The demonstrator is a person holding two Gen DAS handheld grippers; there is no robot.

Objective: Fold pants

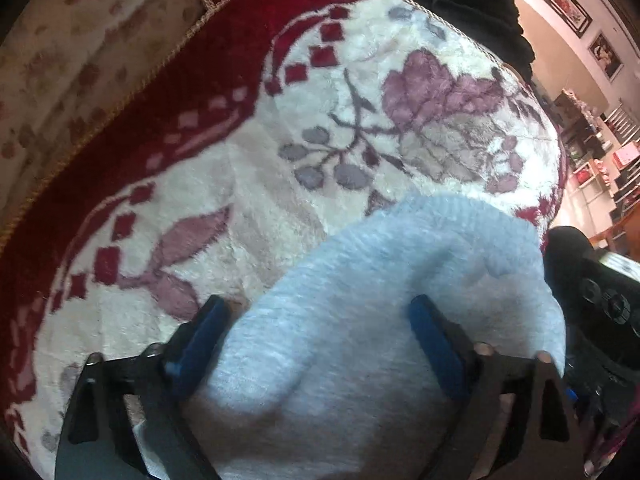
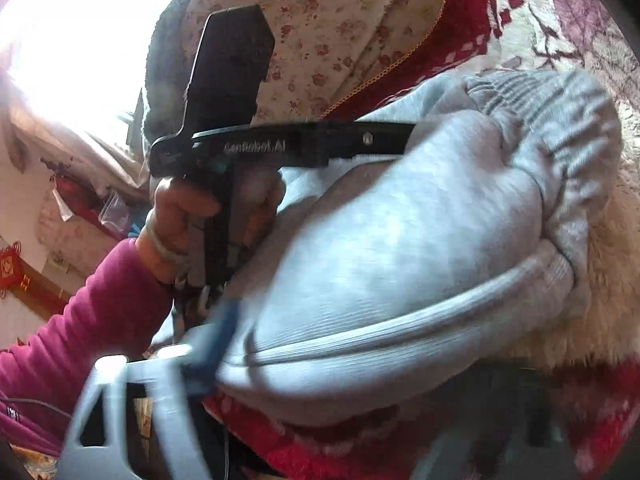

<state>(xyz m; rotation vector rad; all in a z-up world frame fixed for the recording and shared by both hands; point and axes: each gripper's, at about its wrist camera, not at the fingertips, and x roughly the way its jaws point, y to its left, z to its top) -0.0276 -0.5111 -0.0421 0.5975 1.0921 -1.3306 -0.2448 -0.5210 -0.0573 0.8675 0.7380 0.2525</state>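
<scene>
Light grey fleece pants [image 1: 384,280] lie bunched on a cream, red-bordered plush blanket [image 1: 240,184]. In the left wrist view my left gripper [image 1: 316,340] straddles the bundle. Its blue pads [image 1: 200,344] stand wide apart, with fabric filling the gap and no visible squeeze. From the right wrist view the pants [image 2: 400,240] show a ribbed waistband [image 2: 552,120] at the upper right. A hand [image 2: 176,220] in a magenta sleeve holds the left gripper's black body [image 2: 280,146] above them. My right gripper [image 2: 360,368] frames a rolled edge. One blue pad [image 2: 218,340] touches the cloth; the other finger is a dark blur.
A floral sheet [image 1: 80,60] lies beyond the blanket's corded edge. Black cloth [image 1: 460,0] sits at the blanket's far side. Shelves and framed pictures [image 1: 560,0] stand off to the right. A dark device [image 1: 600,300] is beside the pants on the right.
</scene>
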